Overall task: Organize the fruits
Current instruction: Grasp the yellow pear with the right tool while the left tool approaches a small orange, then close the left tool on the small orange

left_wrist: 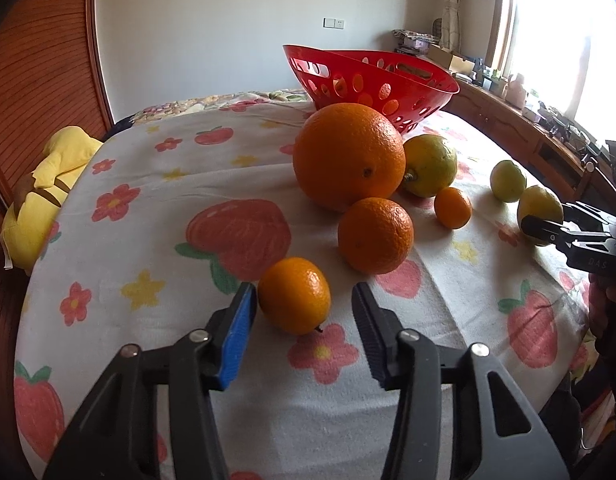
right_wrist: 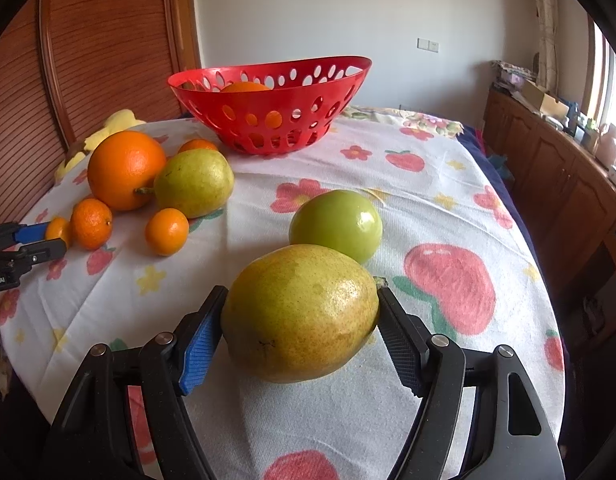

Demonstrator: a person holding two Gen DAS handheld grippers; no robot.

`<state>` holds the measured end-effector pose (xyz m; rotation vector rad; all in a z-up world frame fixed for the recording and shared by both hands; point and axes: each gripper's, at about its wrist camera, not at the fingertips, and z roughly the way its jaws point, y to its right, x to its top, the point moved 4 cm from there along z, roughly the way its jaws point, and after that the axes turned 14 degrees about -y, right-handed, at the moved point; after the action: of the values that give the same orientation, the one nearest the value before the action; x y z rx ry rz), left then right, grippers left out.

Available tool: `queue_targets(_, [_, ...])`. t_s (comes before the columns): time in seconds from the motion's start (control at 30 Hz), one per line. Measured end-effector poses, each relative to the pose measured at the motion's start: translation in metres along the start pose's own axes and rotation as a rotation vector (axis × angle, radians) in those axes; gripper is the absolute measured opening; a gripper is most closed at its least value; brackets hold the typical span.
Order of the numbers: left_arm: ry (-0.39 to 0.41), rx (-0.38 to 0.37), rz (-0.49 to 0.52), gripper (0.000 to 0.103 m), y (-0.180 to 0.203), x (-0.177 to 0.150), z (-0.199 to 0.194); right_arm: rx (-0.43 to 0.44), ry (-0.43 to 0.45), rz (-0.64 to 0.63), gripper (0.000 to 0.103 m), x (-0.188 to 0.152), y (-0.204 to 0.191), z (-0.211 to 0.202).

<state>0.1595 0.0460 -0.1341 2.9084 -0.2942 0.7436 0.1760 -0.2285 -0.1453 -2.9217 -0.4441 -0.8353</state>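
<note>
Strawberry-print cloth (left_wrist: 155,184): left gripper (left_wrist: 303,300) part-open around small orange mandarin (left_wrist: 293,295), not yet clamped; right gripper (right_wrist: 301,312) squeezing big yellow-green pear (right_wrist: 299,312). Centre, close gently.

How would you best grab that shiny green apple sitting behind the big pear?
Grip the green apple across its widest middle, coming down from above and the right. It is round and smooth, so anything off-centre could slip, and the pear blocks the near side.
</note>
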Motion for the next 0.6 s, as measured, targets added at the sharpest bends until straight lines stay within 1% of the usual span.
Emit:
queue_targets(0.03, [-0.001,0.004,0.003,0.041,0.0012,0.0002,0.0004,-0.001,-0.002,0.0,0.076,0.0002,0.0001,0.0002])
queue_targets(0.07, [-0.006,0.006,0.005,0.036,0.0019,0.0003,0.0015,-0.003,-0.004,0.0,0.076,0.0005,0.0,0.0007])
queue_targets(0.1, [-0.008,0.006,0.004,0.035,0.002,0.0006,0.002,-0.004,-0.006,0.001,0.076,0.0006,0.0001,0.001])
queue_targets(0.43, [-0.028,0.009,-0.01,0.035,-0.0034,0.0022,0.008,-0.005,-0.008,0.001,0.076,0.0009,-0.0003,0.0017])
queue_targets(0.6, [-0.024,0.014,-0.006,0.034,-0.0027,0.001,0.0082,-0.004,-0.009,0.001,0.076,0.0009,-0.0007,0.0017])
